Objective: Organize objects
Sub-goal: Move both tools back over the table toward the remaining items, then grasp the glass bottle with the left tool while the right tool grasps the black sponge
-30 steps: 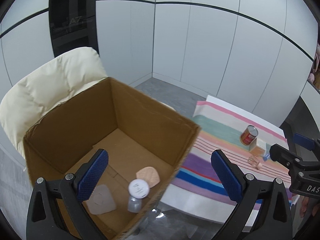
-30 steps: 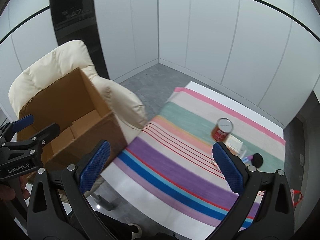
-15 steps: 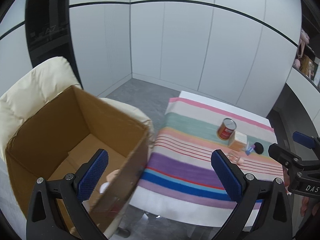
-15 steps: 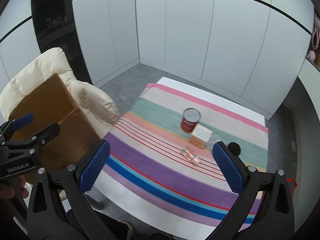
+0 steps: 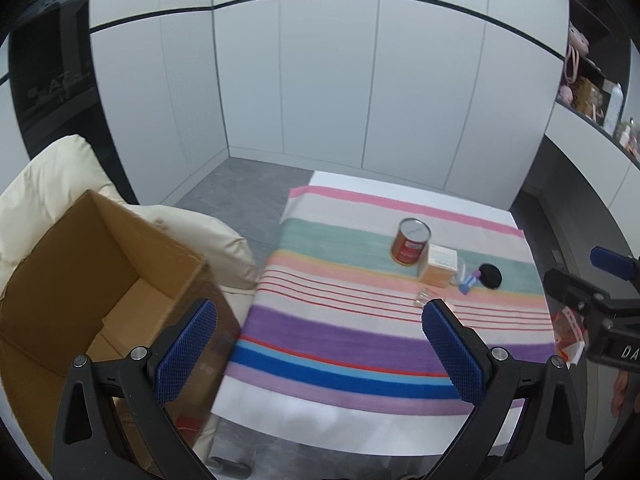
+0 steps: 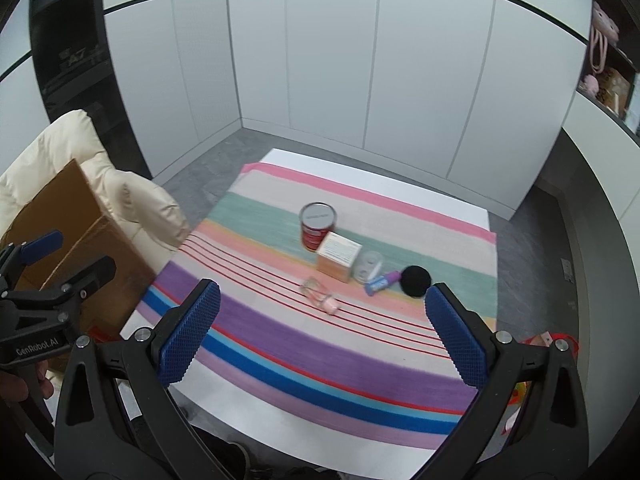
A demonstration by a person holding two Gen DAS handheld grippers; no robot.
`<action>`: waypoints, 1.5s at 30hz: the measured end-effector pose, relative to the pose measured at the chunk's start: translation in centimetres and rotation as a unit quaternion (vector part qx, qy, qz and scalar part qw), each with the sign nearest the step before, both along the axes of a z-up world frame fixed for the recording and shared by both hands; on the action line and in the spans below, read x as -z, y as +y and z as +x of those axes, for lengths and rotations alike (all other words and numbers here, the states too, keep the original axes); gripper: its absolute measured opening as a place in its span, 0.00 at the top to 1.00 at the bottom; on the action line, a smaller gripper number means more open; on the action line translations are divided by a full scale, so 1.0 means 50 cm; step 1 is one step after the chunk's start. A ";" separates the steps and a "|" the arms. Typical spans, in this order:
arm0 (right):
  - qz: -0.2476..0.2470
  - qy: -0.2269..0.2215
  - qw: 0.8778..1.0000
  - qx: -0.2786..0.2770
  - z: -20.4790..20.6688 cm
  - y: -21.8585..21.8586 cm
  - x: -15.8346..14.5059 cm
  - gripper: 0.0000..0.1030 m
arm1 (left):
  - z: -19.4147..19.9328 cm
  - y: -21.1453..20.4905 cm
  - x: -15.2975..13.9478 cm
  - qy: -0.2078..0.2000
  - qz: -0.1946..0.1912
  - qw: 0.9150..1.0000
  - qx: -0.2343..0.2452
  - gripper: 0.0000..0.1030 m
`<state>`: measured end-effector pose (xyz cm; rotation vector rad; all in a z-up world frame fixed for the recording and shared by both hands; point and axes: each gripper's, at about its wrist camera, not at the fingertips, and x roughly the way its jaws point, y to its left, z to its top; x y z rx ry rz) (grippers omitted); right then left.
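Note:
On the striped cloth stand a red can, an orange-and-white box, a clear round container, a blue-and-purple tube, a black round puff and a small clear bottle with a pink cap lying down. The can and box also show in the left wrist view. An open cardboard box sits on a cream chair at the left. My left gripper is open and empty, near the box and the table's left front. My right gripper is open and empty, above the cloth's front.
A cream padded chair holds the cardboard box left of the table. White cabinet walls stand behind. Shelves with small items are at the right. A red-and-white bag lies at the table's right side.
Both grippers have swung right, from over the cardboard box toward the table. The box's contents have left the left view. The table objects now sit nearer the centre of both views.

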<state>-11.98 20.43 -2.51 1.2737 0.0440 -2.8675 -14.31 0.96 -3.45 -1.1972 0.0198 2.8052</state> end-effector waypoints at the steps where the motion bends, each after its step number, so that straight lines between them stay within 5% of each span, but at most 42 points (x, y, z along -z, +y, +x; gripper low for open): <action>1: -0.001 -0.002 1.000 0.005 0.001 0.011 0.002 0.00 | -0.002 0.008 0.003 -0.003 0.000 1.000 0.002 0.00; 16: -0.002 -0.033 0.998 0.051 0.005 0.133 0.063 0.00 | -0.033 0.117 0.059 -0.037 -0.006 0.998 0.059 0.00; 29: 0.010 -0.087 0.993 0.078 -0.022 0.228 0.185 0.00 | -0.099 0.219 0.195 -0.093 -0.025 0.991 0.098 0.00; 40: 0.014 -0.118 0.990 0.077 -0.127 0.296 0.327 0.00 | -0.170 0.313 0.328 -0.132 -0.003 0.984 0.121 0.00; 45: 0.006 -0.133 0.988 0.076 -0.178 0.314 0.397 0.04 | -0.202 0.342 0.381 -0.143 -0.004 0.982 0.123 0.10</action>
